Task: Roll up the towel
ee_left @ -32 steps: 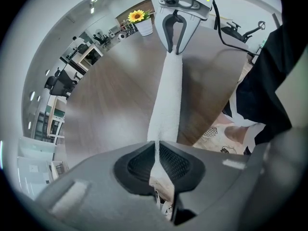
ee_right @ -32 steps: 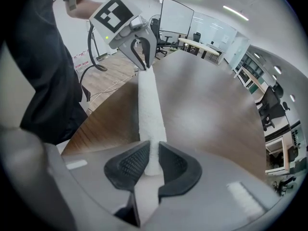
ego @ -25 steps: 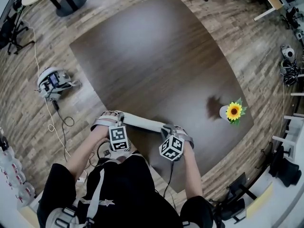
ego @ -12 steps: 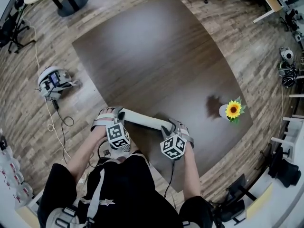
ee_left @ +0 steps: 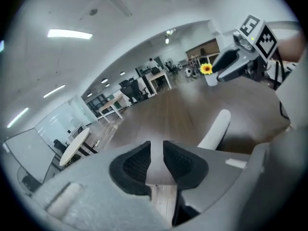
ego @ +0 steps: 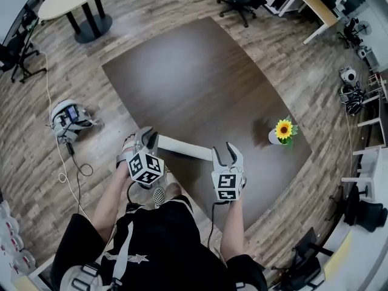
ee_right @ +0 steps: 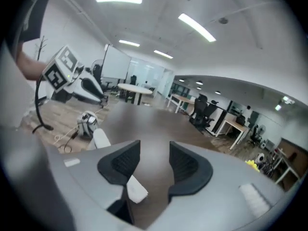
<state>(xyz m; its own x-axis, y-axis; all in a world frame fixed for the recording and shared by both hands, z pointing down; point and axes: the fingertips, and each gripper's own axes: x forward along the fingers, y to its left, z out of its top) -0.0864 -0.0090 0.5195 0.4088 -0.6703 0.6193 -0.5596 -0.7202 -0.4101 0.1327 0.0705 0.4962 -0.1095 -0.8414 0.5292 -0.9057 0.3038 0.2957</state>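
Lying near the six o'clock edge of the table point(ego: 200, 71) in the head view, the towel point(ego: 182, 148) is sitting as a tight white roll, running from nine to three o'clock. The left gripper point(ego: 150, 140) is hanging over its nine o'clock end and the right gripper point(ego: 227, 154) over its three o'clock end, neither touching it. A sunflower point(ego: 283, 129) is standing well off toward three o'clock.

In the left gripper view the jaws are standing slightly apart, having just been narrowing a little, with nothing between them. The towel point(ee_left: 215, 129) is lying loose at two o'clock.

In the right gripper view the jaws are gaping wide, having just been opening, and are empty. A white scrap below them is probably the towel's end, though blur is leaving that unsure.

The rolling is looking finished, so the step in hand is letting go cleanly: pulling straight away without brushing the roll, and watching that the outer flap is not springing loose.

No brand or readable writing is showing, only black-and-white square markers on the grippers.
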